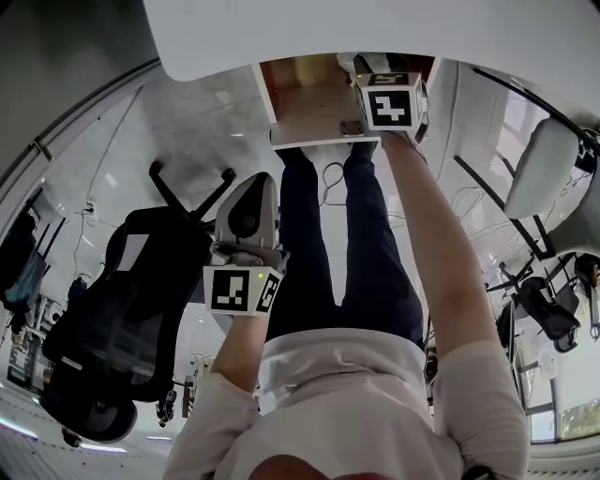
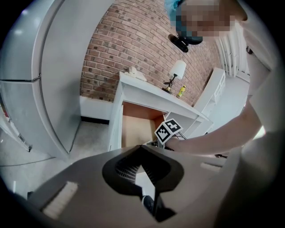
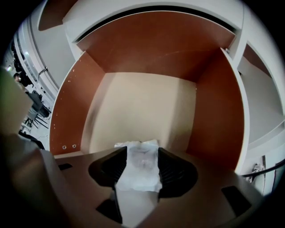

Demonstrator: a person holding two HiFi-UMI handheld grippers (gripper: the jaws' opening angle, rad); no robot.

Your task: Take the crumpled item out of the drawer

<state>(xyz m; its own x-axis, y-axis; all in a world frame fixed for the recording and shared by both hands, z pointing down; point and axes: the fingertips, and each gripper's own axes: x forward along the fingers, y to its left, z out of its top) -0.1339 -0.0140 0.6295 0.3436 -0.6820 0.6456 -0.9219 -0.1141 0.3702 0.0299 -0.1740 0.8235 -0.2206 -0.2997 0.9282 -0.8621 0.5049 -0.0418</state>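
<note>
Crumpled item sits in drawer between right gripper's jaws; desk overhead.

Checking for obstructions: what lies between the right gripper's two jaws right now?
A white crumpled paper wad sits between the right gripper's jaws, on the wooden drawer's pale floor, shown in the right gripper view.

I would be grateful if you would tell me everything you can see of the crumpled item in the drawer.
The crumpled item is white and looks like thin paper or tissue, creased and bunched. It lies on the pale floor of the open drawer, clear of its reddish-brown walls. It sits between the jaws of the right gripper, which stand apart on either side; whether they touch it cannot be told. The gripper hides its near part.
</note>
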